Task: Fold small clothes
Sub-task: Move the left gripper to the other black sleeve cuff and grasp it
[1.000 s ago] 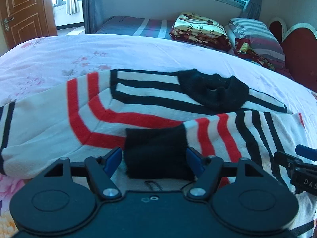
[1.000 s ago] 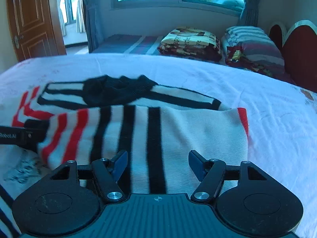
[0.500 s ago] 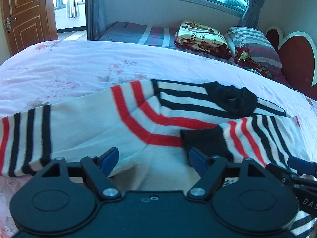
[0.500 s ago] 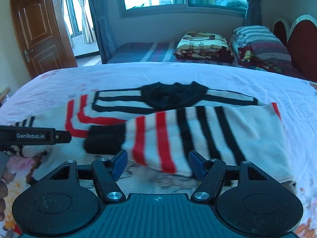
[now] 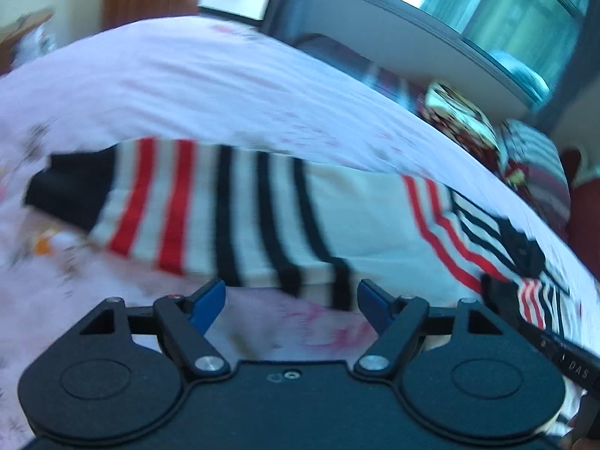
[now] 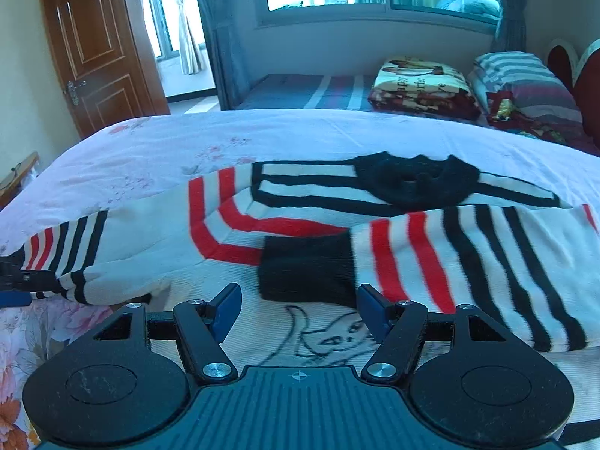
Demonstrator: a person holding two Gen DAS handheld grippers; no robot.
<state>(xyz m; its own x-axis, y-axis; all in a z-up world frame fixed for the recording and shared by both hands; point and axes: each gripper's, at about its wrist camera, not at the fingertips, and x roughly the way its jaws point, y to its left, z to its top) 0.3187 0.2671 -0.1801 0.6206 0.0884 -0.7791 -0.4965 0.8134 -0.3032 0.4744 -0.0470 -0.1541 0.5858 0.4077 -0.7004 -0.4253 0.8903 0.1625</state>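
The left gripper (image 5: 290, 302) has swung away from the folded-in right sleeve (image 6: 431, 262) and out along the sweater (image 6: 232, 232) to its other sleeve (image 5: 210, 213), which lies stretched flat across the pink bed (image 5: 187, 86). A second ago its jaws straddled the black cuff (image 6: 305, 268) of the right sleeve; that cuff now rests alone on the chest, so the first sleeve fold looks done. Its jaws have widened a little in the last second and stand spread, with nothing between them but bedcover and the sleeve's near edge just beyond the tips.

The right gripper (image 6: 298, 305) has drawn back toward the near side, jaws spread and empty, the folded cuff just ahead of them.

The sweater lies face up in the middle of the bed, collar (image 6: 416, 180) at the far side. I judge the left sleeve is next to be taken and laid inward.
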